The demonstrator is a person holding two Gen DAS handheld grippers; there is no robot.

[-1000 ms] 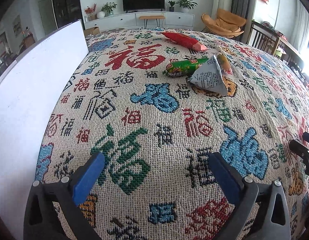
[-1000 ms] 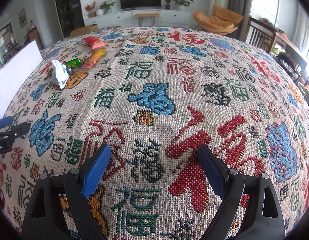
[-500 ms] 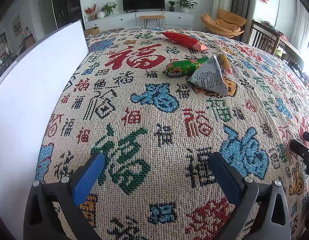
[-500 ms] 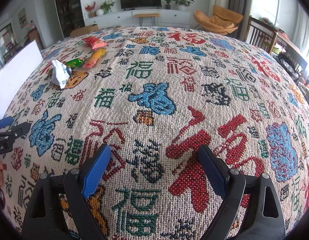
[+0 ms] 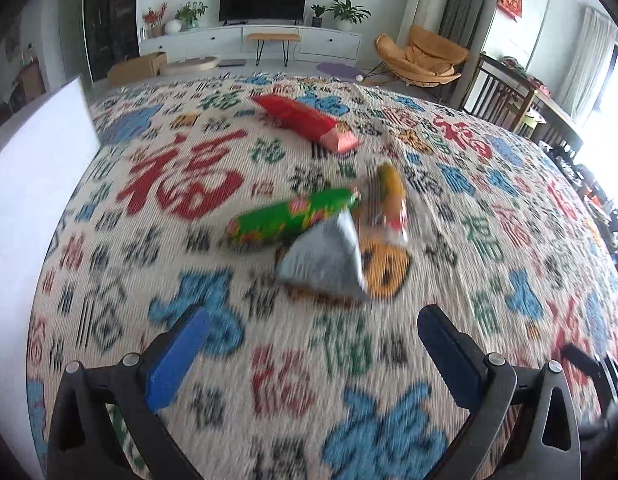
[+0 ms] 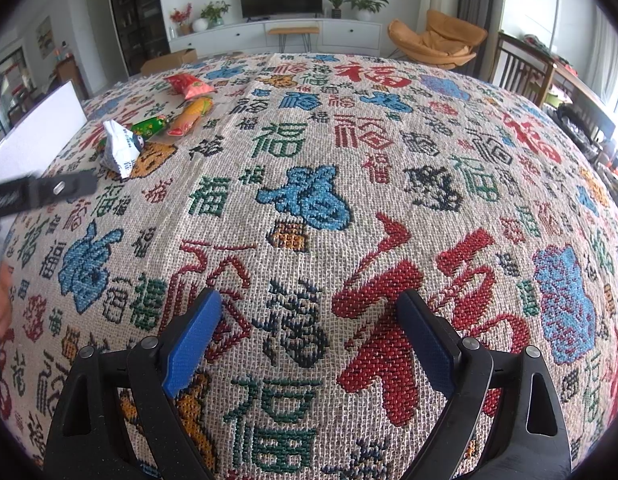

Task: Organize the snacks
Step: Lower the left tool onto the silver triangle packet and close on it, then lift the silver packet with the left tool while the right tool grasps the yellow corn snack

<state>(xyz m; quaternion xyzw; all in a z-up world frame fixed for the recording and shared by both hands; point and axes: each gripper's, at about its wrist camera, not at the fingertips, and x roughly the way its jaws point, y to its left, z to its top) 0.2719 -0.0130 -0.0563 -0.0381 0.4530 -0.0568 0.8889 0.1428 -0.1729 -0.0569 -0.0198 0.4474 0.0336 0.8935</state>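
The left gripper [image 5: 309, 344] hangs low over the woven cloth [image 5: 489, 208], its blue-padded fingers spread wide and empty, aimed at the snack cluster just beyond them; this view is smeared by motion. Nearest lies the silver packet [image 5: 325, 258], with the green tube [image 5: 285, 218] touching its far left side and the orange snack [image 5: 391, 192] behind it on the right. The red packet [image 5: 305, 122] sits farther off, apart. A white board [image 5: 33, 184] stands along the left edge. The right gripper [image 6: 309, 330] hovers level above bare cloth, jaws wide, holding nothing, well apart from the snacks at far left.
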